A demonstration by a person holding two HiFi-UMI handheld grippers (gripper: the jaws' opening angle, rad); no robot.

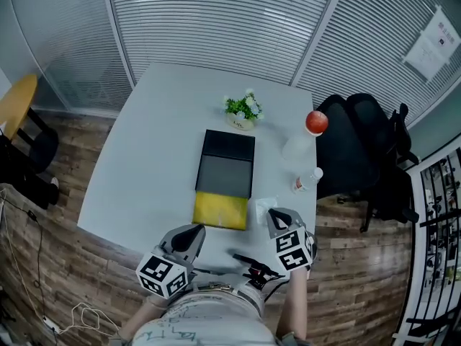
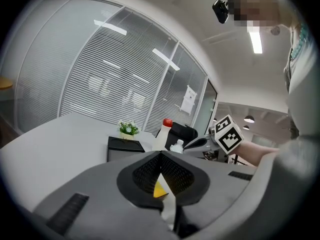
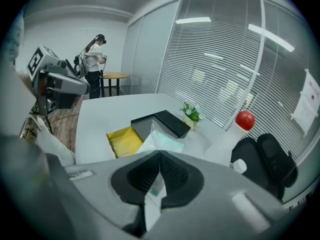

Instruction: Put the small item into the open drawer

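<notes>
A big white table (image 1: 144,164) fills most of the head view. A black chair (image 1: 360,150) stands at its right side. In the middle of the table sits a flat black box (image 1: 229,161) w/ its yellow drawer (image 1: 220,211) pulled out toward the person.

The L gripper (image 2: 161,156) is low at the near edge of the table, left of the drawer. Its jaws are pressed together at the tips w/ nothing in them. Only a bit of the yellow drawer shows thru the gap behind them.

The R gripper (image 3: 160,154) is at the near edge too, just right of the drawer. Its jaws are squeezed tight on a thin clear packet (image 3: 162,140). The packet sticks out past the tips & a bit hangs down behind them. It is beside the drawer's near right corner, not in it. Can't tell if it touches the table.

Farther back on the right stand a tall bottle (image 1: 302,139) w/ a red cap & a small bottle (image 1: 307,180). A little plant (image 1: 243,110) sits behind the box.
</notes>
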